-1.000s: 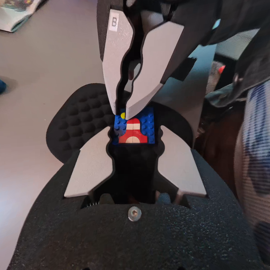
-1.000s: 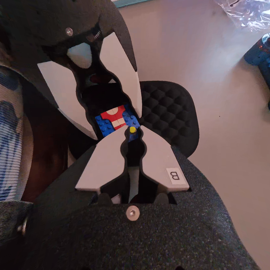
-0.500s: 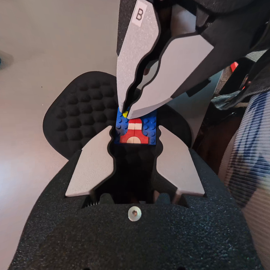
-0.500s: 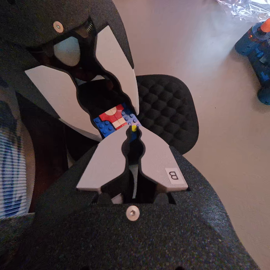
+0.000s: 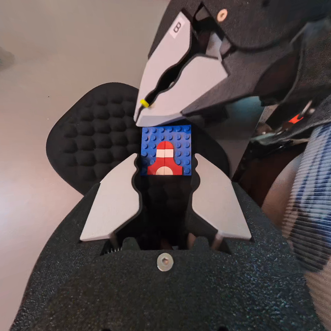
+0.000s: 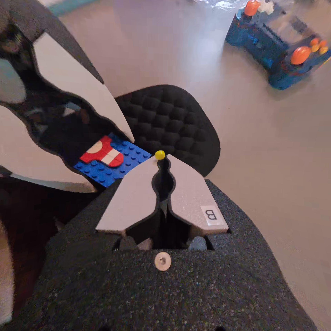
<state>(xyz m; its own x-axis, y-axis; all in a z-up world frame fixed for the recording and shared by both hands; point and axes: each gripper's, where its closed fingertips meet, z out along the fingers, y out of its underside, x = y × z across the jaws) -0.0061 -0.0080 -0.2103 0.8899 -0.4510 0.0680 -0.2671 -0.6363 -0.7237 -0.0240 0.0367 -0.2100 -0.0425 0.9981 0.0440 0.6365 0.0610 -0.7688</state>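
Hidden: we see the plate's (image 5: 180,136) near edge cut off by tongs.
Left tongs (image 5: 166,159): wide, flanking plate.
Right tongs (image 6: 162,156): pinching yellow stud (image 6: 159,154), above plate.

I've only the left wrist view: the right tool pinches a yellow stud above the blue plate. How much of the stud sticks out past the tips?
Observer: In the right wrist view the yellow stud shows as a round cap just beyond the right tool, whose jaws are nearly closed on it.
Operator: Anything on the table past the pad?
Observer: A dark blue toy with orange knobs stands on the table, beyond the black pad.
Operator: Anything else out there?
Observer: Something shiny and crinkled lies at that view's top edge; it is too blurred to name.
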